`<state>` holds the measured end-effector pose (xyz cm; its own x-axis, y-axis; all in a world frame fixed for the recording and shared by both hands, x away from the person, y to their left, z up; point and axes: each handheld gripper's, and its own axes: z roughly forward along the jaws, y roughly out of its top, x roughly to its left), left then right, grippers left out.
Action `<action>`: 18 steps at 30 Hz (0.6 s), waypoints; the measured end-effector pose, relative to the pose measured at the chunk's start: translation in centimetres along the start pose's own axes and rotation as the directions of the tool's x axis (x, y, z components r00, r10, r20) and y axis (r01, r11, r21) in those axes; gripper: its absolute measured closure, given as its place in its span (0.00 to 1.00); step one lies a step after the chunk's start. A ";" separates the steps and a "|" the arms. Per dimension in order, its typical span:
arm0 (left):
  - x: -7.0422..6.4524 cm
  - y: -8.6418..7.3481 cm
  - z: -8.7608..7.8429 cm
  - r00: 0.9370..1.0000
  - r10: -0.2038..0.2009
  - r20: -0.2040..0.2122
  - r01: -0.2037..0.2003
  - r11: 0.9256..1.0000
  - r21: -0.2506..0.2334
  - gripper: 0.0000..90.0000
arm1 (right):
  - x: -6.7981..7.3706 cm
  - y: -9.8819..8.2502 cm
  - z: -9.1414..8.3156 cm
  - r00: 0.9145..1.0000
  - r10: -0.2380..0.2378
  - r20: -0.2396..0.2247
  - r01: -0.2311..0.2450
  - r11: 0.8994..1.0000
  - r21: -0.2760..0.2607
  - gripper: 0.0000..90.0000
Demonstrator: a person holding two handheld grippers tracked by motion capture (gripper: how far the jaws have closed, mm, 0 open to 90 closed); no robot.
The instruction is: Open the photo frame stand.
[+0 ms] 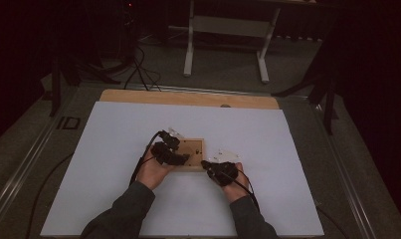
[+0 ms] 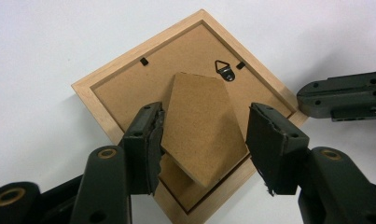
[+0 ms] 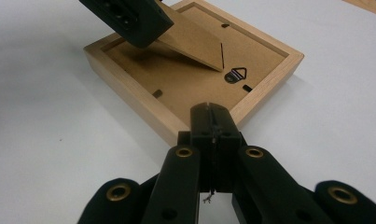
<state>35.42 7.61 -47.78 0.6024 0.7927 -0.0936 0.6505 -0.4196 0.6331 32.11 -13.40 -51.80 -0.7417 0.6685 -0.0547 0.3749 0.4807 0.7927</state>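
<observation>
Looks like a lab or recording studio setup — pretty dim, with dark curtains [image 1: 372, 74] all around. The work table [image 1: 188, 97] is covered by a plain white sheet [image 1: 267, 139], cables [image 1: 138, 69] trail across a grey carpeted floor [image 1: 223, 69], and the white legs of an adjustable desk [image 1: 228, 30] stand at the back — nothing homey.

1. The picture frame [image 1: 192, 154] lies face down on the sheet [image 1: 113, 164] that covers the table [image 1: 188, 98].
2. The easel stand [image 2: 202, 126] rises tilted off the frame's back panel [image 3: 185, 88].
3. The hanger ring [image 2: 223, 69] sits just beyond the stand's tip.
4. The left gripper [image 2: 204, 135] straddles the stand.
5. The right gripper [image 3: 212, 121] rests at the frame's corner.
</observation>
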 end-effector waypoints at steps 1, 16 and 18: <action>0.1 0.0 0.0 1.000 -0.008 0.004 0.008 1.000 0.000 0.50 | 0.0 0.0 0.0 1.000 0.001 0.000 -0.001 1.000 0.000 0.99; 1.3 -0.4 0.7 0.991 -0.100 0.090 0.096 0.994 0.056 0.49 | 0.0 0.0 0.0 1.000 -0.001 0.000 0.001 1.000 0.000 0.99; 1.4 -0.4 0.8 0.988 -0.117 0.099 0.112 0.992 0.061 0.50 | 0.0 0.0 0.0 1.000 0.000 0.001 0.000 1.000 0.000 0.99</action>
<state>36.35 8.53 -48.74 0.5648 0.7887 -0.2428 0.7406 -0.3548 0.5706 32.10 -13.40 -51.80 -0.7414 0.6689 -0.0548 0.3747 0.4803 0.7930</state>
